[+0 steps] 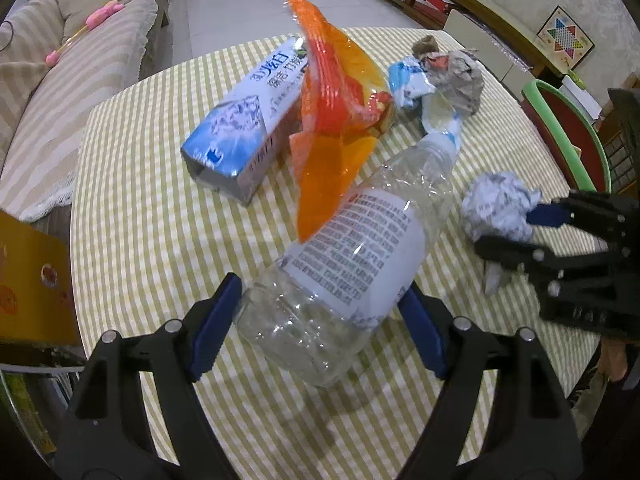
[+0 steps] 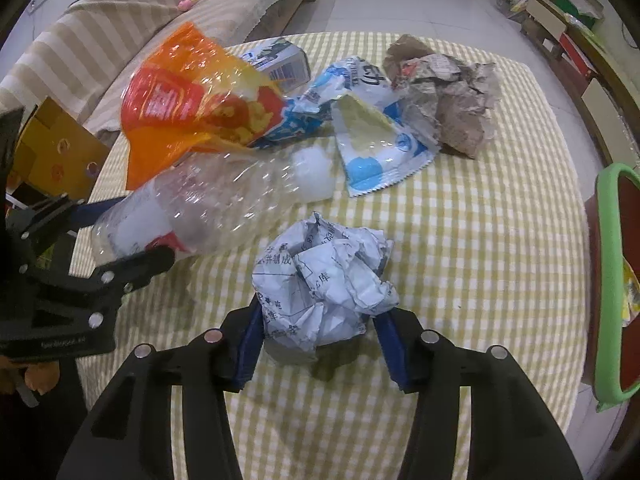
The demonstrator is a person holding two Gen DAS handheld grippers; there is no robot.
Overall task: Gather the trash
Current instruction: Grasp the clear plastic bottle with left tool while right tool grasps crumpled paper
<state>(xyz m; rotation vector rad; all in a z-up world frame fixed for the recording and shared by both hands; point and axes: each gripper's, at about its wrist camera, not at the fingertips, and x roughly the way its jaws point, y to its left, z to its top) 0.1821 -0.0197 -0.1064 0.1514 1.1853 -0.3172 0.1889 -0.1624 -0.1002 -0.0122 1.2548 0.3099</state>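
Observation:
My left gripper (image 1: 320, 320) is shut on a clear plastic bottle (image 1: 344, 256) with a white printed label; its jaws press both sides near the base. The bottle lies tilted among the trash, and an orange wrapper (image 1: 332, 120) rests over its neck end. My right gripper (image 2: 320, 344) is shut on a crumpled white paper ball (image 2: 324, 284) just above the checked tablecloth (image 2: 460, 240). The paper ball (image 1: 500, 208) and right gripper also show in the left wrist view. The bottle (image 2: 208, 204) and left gripper (image 2: 120, 240) show in the right wrist view.
A blue-white toothpaste box (image 1: 244, 120), a blue-white torn packet (image 2: 372, 148) and crumpled brown-grey paper (image 2: 448, 96) lie on the table. A green-rimmed red bin (image 2: 612, 280) stands at the right edge. A yellow carton (image 1: 32, 276) sits left. A striped sofa (image 1: 60, 64) is behind.

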